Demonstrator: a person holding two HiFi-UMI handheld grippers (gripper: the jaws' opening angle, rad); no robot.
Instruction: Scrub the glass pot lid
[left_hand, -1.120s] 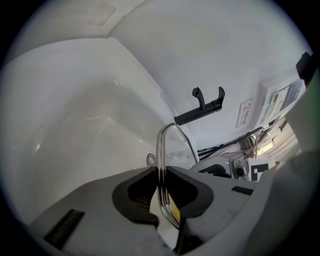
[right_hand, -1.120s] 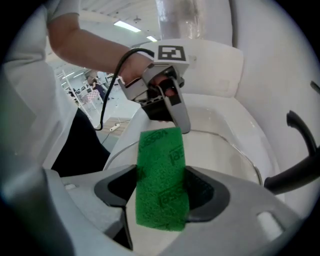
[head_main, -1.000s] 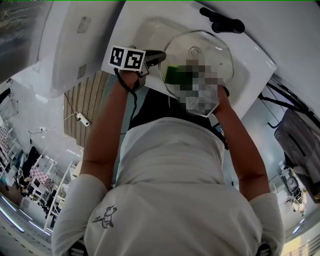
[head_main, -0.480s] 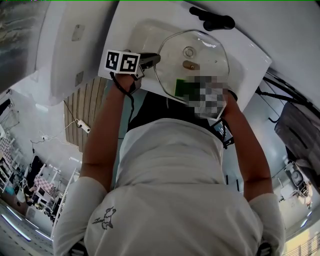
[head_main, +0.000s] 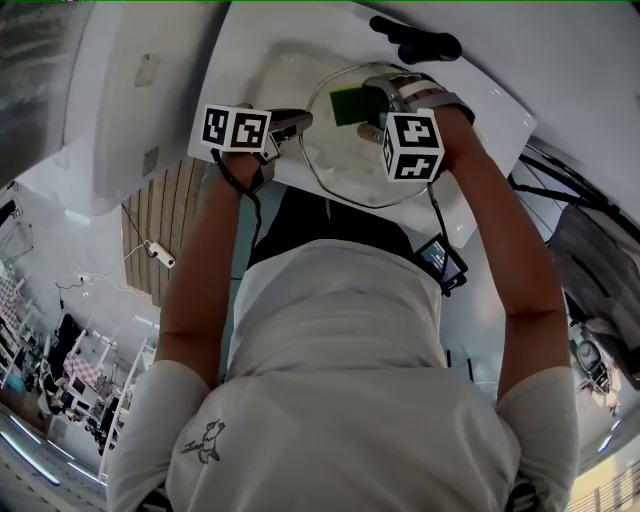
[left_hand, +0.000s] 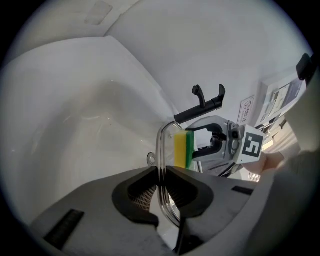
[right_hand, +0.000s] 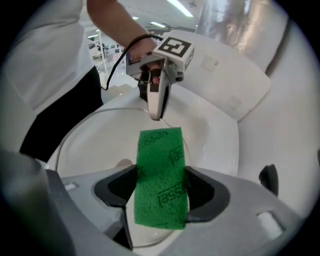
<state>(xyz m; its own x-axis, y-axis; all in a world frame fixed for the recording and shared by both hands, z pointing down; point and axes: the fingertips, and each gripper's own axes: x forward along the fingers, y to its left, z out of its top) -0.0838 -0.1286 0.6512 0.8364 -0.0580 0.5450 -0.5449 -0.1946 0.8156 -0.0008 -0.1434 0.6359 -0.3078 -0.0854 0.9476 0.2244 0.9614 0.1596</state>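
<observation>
The glass pot lid (head_main: 345, 165) stands on edge over the white sink (head_main: 285, 60). My left gripper (head_main: 303, 122) is shut on its rim at the left; in the left gripper view the pads clamp the clear rim (left_hand: 161, 150). My right gripper (head_main: 368, 106) is shut on a green-and-yellow sponge (head_main: 350, 103), held at the lid's far upper part. In the right gripper view the sponge's green face (right_hand: 162, 175) fills the gap between the jaws, with the lid (right_hand: 95, 145) behind it and the left gripper (right_hand: 159, 112) beyond. Seen from the left gripper, the sponge (left_hand: 182, 150) lies against the lid's right side.
A black faucet (head_main: 415, 45) sits on the sink's back edge, just beyond the lid. The sink basin (left_hand: 75, 130) curves below the lid. The person's white shirt and dark apron fill the lower head view, close to the sink's front edge.
My right gripper has swung with the sponge from the lid's near lower part to its far upper part. The left gripper and the lid have held still.
</observation>
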